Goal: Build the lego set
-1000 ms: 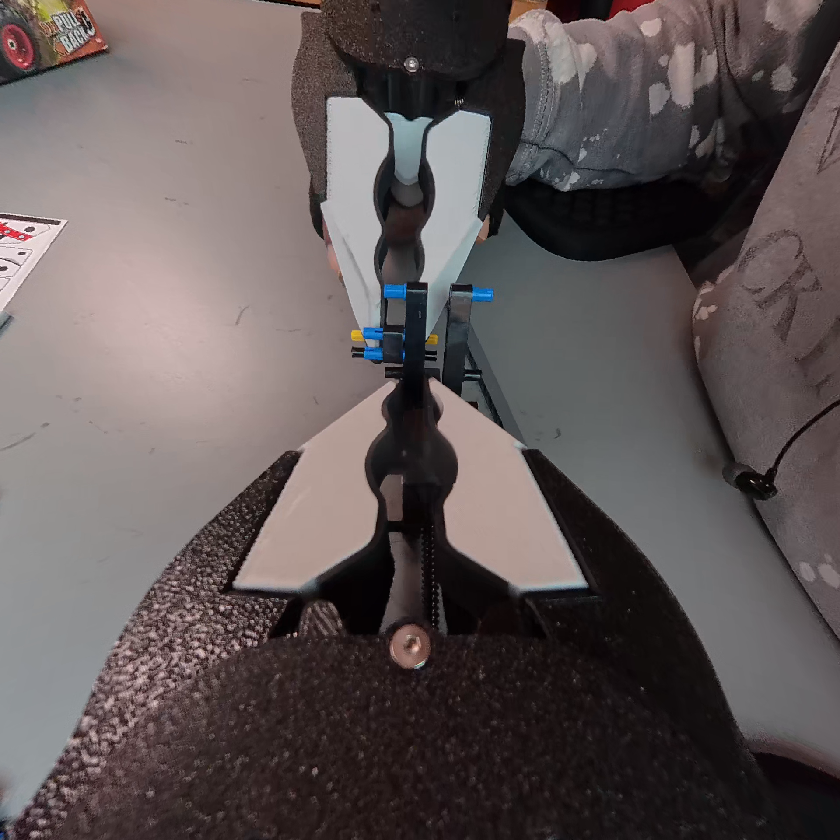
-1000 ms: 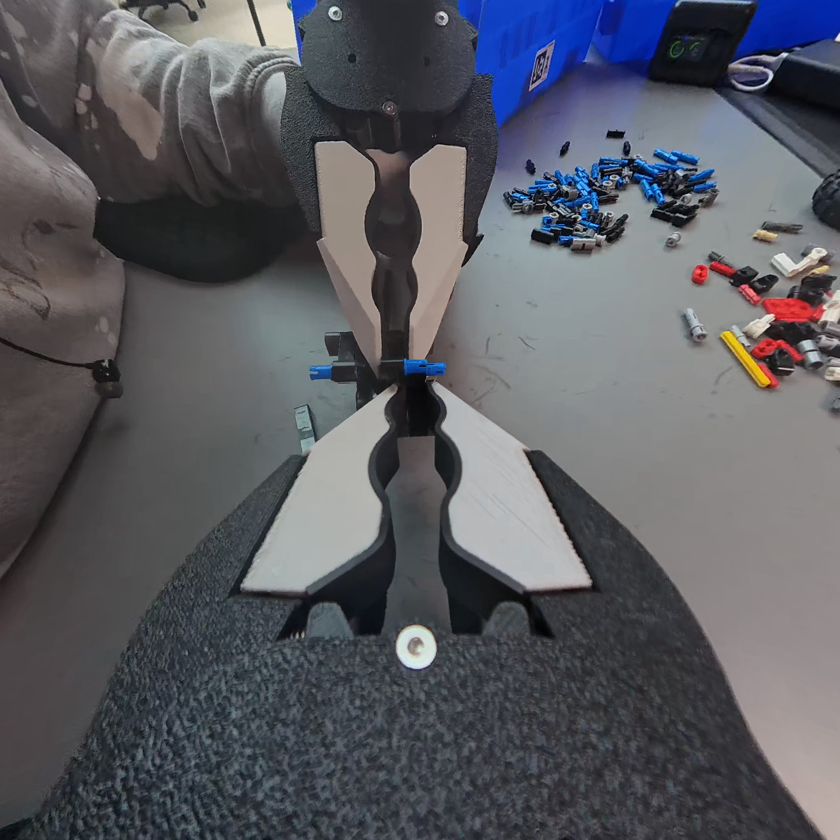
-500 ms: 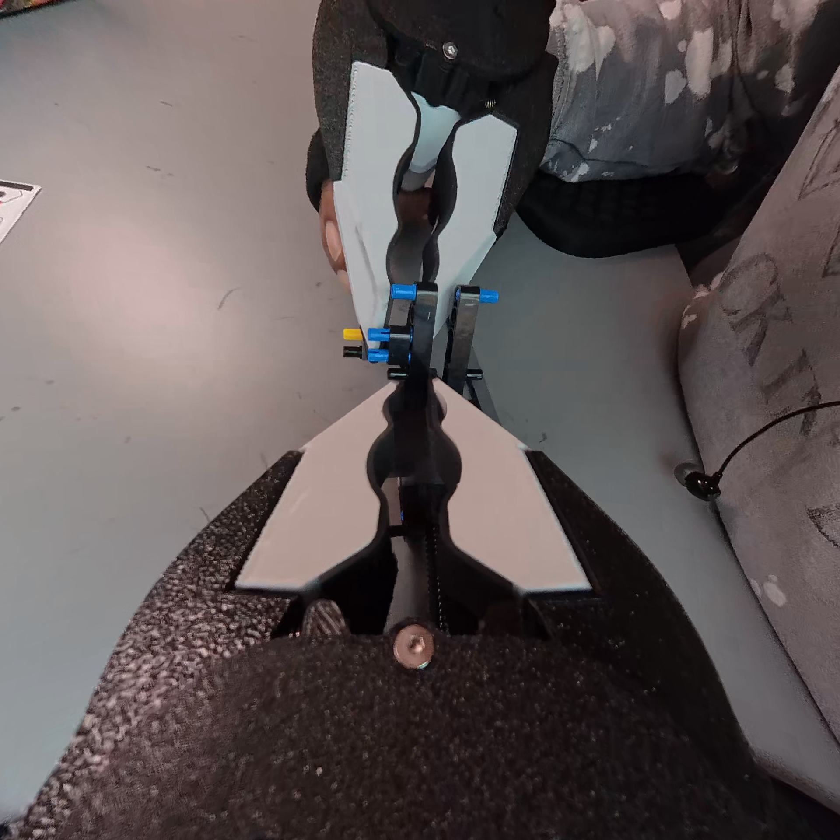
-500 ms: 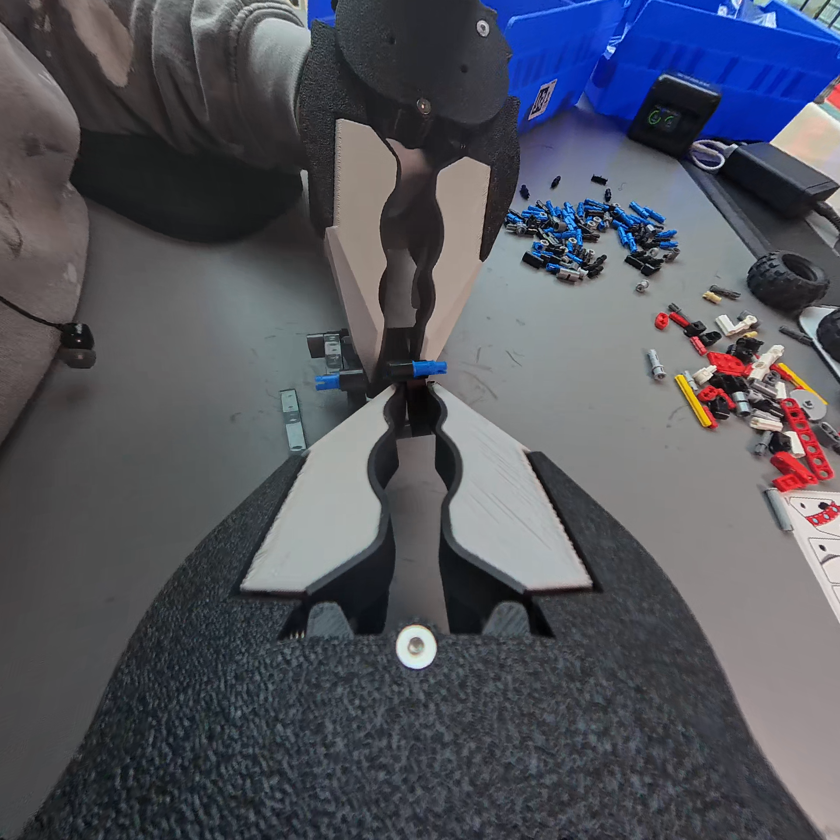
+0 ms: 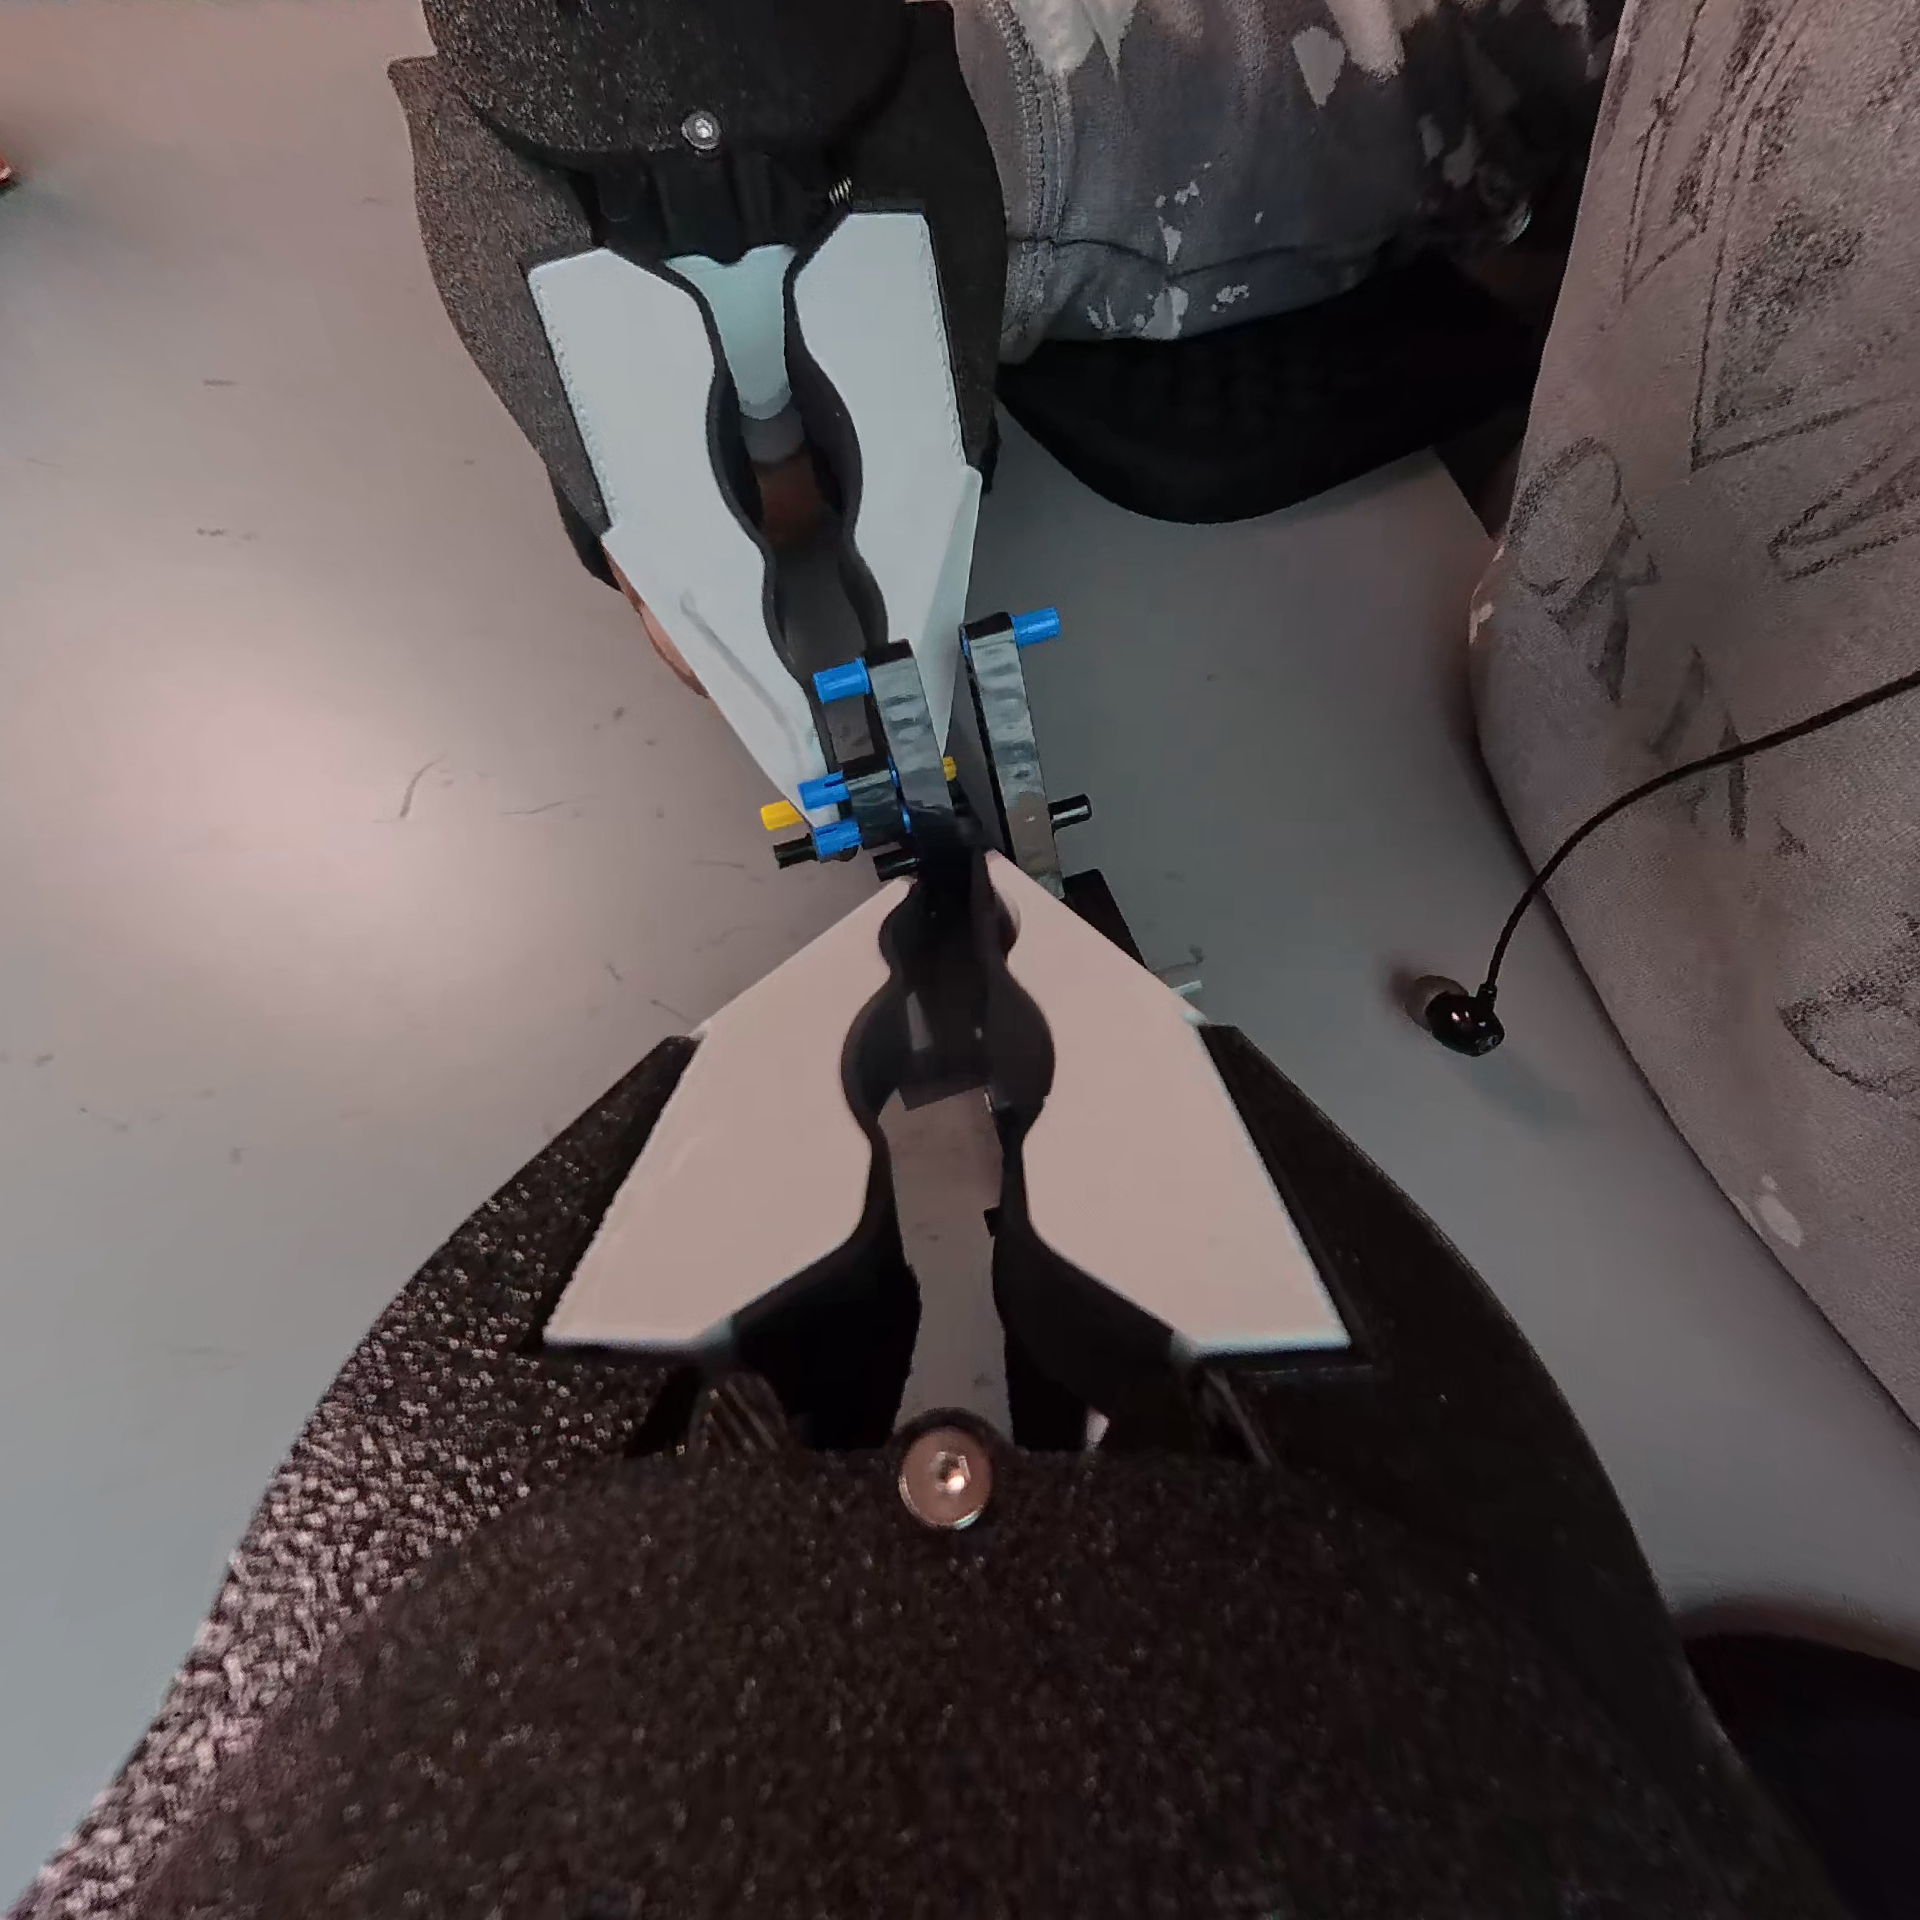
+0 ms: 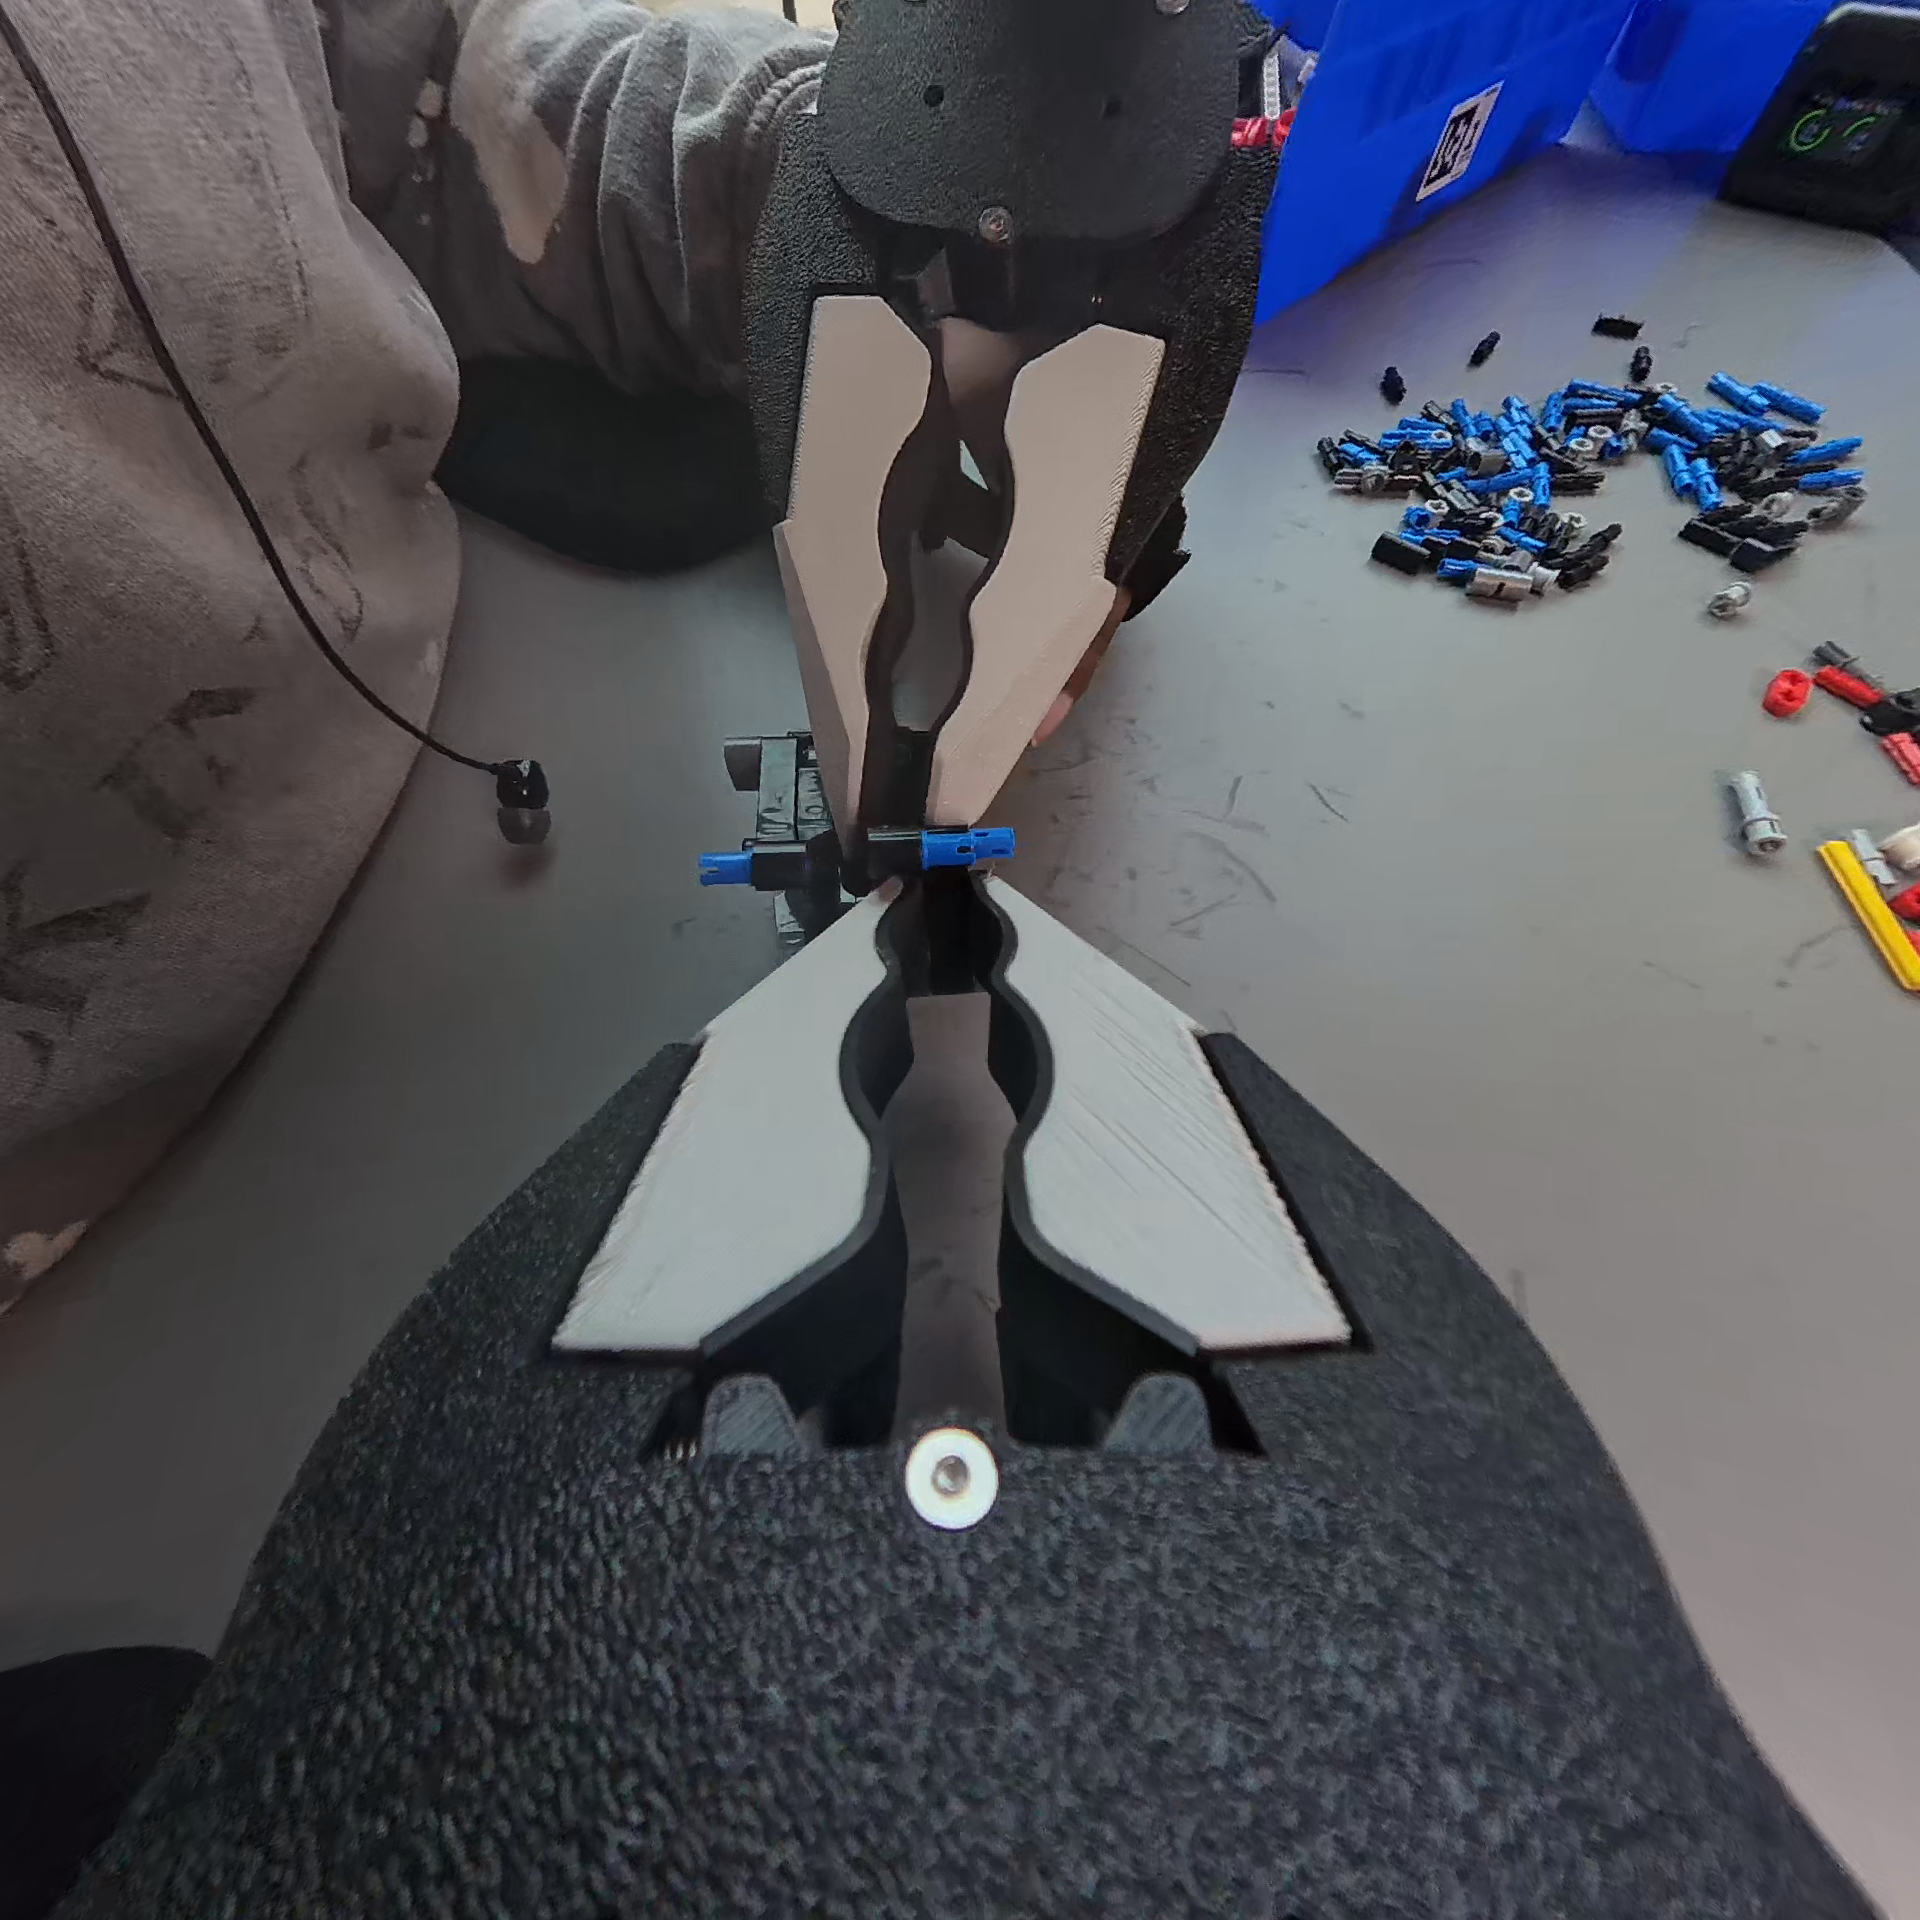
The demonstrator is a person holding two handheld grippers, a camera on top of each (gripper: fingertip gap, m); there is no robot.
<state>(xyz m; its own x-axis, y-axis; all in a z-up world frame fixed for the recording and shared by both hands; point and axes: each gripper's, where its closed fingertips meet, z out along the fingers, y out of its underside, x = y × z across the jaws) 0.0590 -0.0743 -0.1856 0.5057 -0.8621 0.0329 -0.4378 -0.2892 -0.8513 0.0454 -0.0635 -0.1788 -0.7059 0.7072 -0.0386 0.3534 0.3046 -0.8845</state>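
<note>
Blue bins [image 6: 1455,135], blk device [image 6: 1834,145] behind

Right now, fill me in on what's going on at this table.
A person is building a lego set with two handheld grippers. The left gripper and the right gripper meet tip to tip, both with jaws shut on a small black lego assembly with blue pins, held just above the grey table. A pile of loose blue and black pins and some red and yellow pieces lie unused off to the side.

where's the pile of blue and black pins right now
In the right wrist view the pile of blue and black pins lies on the grey table at upper right, in front of the blue bin, beyond the red pieces.
</note>
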